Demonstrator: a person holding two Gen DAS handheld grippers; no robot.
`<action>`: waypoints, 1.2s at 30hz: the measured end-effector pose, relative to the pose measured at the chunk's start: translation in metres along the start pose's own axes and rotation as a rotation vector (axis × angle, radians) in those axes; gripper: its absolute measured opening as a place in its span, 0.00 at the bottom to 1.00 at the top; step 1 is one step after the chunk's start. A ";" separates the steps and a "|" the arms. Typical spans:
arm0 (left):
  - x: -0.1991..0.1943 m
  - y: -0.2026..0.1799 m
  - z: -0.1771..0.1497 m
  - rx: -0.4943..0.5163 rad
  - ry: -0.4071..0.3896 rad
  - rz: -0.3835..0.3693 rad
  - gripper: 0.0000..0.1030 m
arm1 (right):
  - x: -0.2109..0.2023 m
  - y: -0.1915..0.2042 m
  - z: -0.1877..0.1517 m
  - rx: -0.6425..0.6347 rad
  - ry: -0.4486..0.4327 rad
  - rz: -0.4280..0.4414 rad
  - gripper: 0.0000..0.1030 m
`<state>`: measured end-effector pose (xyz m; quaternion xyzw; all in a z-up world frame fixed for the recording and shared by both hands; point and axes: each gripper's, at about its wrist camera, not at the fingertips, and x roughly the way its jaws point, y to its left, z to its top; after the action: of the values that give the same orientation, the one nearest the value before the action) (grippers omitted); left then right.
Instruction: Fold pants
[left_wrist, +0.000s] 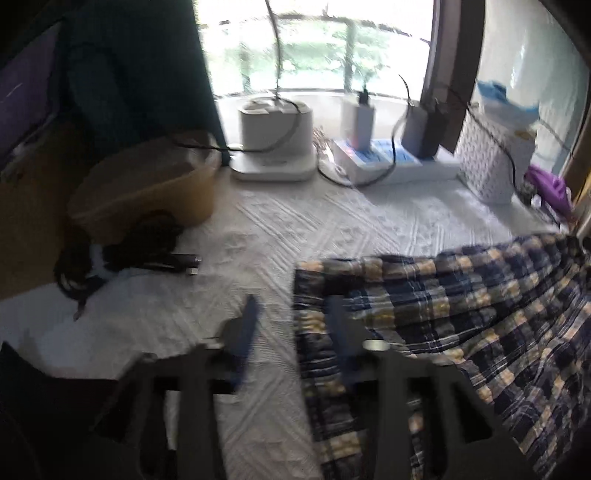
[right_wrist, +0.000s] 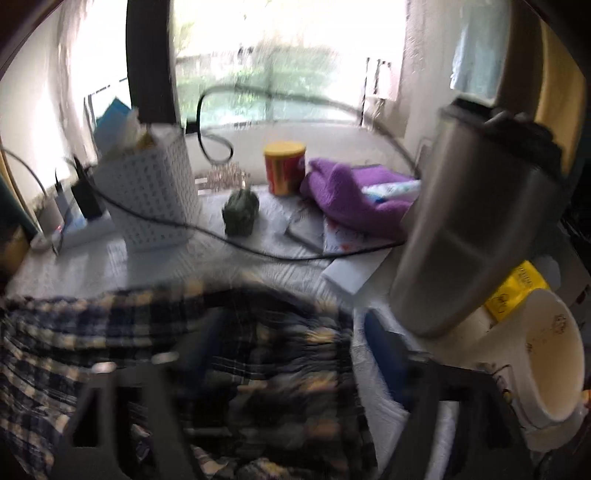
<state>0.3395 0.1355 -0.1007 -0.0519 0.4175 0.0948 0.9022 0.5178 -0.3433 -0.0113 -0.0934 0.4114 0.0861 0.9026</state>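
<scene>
On the white bedcover (left_wrist: 258, 229), plaid pants (left_wrist: 461, 295) lie beneath both parted, empty grippers: left gripper (left_wrist: 293, 310), right gripper (right_wrist: 295, 332)

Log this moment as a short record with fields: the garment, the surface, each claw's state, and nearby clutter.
garment: plaid pants, lying crumpled on the surface
surface: white quilted cover
left claw: open, at the pants' edge, one finger over the cloth, nothing gripped
right claw: open wide, pants under it, not pinched
clutter: steel tumbler, white mug, purple towel, white basket, yellow-lidded can
picture quality: blurred
</scene>
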 end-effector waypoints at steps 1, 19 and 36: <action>-0.008 0.003 0.000 -0.014 -0.019 0.006 0.56 | -0.008 -0.002 0.001 0.003 -0.014 0.002 0.82; -0.096 -0.019 -0.058 -0.025 -0.087 -0.118 0.58 | -0.110 -0.033 -0.069 -0.015 -0.049 -0.003 0.81; -0.126 -0.036 -0.123 -0.014 -0.035 -0.174 0.58 | -0.112 -0.019 -0.145 -0.103 0.074 0.105 0.42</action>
<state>0.1759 0.0628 -0.0830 -0.0923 0.3951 0.0200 0.9138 0.3445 -0.4052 -0.0177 -0.1214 0.4438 0.1507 0.8750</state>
